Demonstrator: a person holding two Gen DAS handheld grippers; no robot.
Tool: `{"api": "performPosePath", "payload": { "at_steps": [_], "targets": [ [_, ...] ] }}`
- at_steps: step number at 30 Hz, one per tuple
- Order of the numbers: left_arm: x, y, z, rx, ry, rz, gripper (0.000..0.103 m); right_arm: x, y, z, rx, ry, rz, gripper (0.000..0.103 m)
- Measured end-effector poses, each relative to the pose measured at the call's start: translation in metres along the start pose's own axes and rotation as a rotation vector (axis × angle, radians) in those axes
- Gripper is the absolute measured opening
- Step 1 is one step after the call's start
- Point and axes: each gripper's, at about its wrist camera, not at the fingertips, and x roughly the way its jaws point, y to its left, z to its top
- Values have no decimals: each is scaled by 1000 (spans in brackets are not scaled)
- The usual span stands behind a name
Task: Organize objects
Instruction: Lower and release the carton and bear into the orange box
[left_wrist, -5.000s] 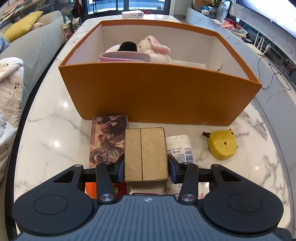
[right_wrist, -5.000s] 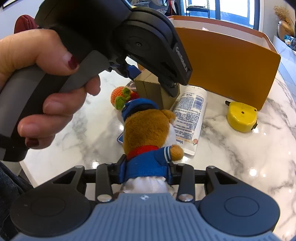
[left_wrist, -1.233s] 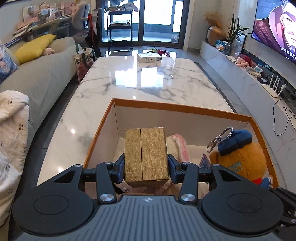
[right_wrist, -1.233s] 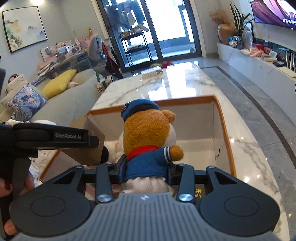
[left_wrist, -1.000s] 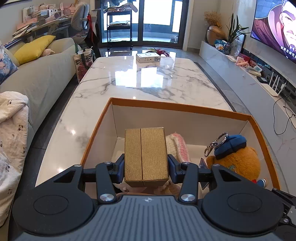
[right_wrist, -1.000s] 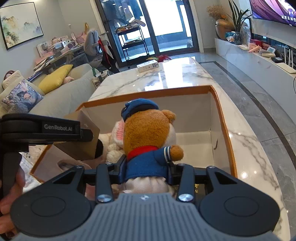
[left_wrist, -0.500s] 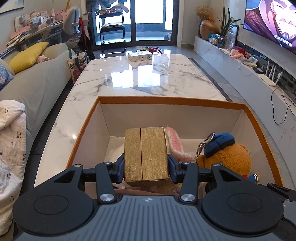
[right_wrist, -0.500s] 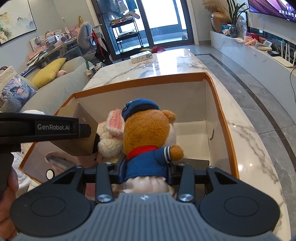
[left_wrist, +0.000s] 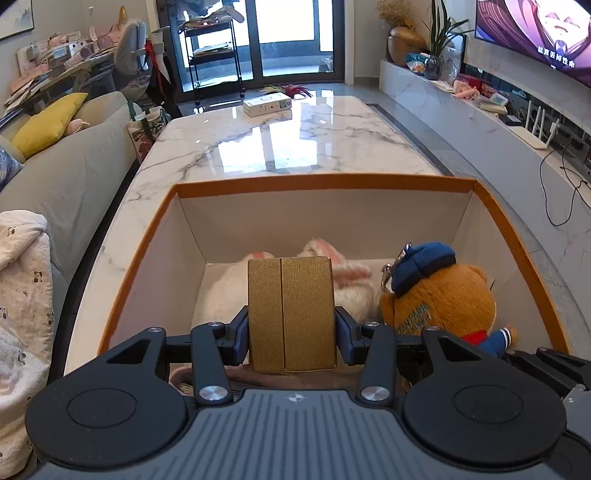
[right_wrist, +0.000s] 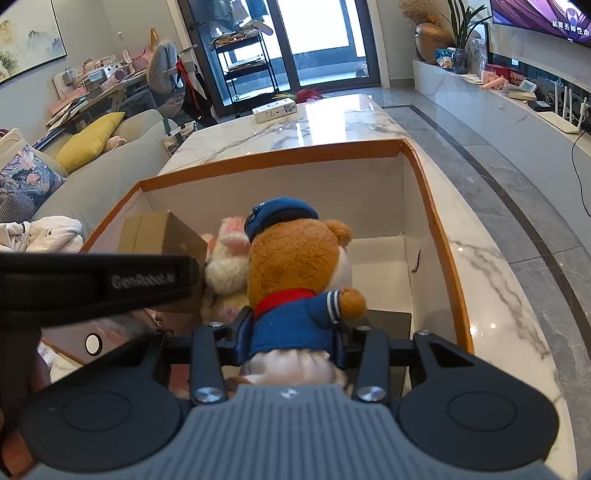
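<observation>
My left gripper (left_wrist: 291, 330) is shut on a gold box (left_wrist: 291, 314) and holds it inside the big orange box (left_wrist: 325, 182), over its left half. My right gripper (right_wrist: 293, 334) is shut on a brown teddy bear in a blue cap and jacket (right_wrist: 299, 266), low inside the same orange box (right_wrist: 273, 158). The bear also shows in the left wrist view (left_wrist: 439, 295), right of the gold box. A white and pink plush bunny (left_wrist: 354, 284) lies on the box floor between them; it also shows in the right wrist view (right_wrist: 227, 266).
The orange box stands on a long marble table (left_wrist: 288, 147). A small white carton (left_wrist: 266, 104) lies at the table's far end. A grey sofa (left_wrist: 66, 173) runs along the left. A low TV bench (left_wrist: 491, 133) runs along the right.
Both grippers have carried their loads from the table in front of the orange box up over its rim. In the last second both have sunk lower into the box.
</observation>
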Motion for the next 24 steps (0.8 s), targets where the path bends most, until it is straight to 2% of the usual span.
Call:
{"api": "performPosePath", "payload": {
  "at_steps": [20, 24],
  "targets": [
    [2, -5, -4, 18, 9, 21, 53, 0, 0, 0, -2, -2, -1, 43],
    [6, -4, -5, -1, 35, 5, 55, 0, 0, 0, -3, -3, -1, 44]
  ]
}}
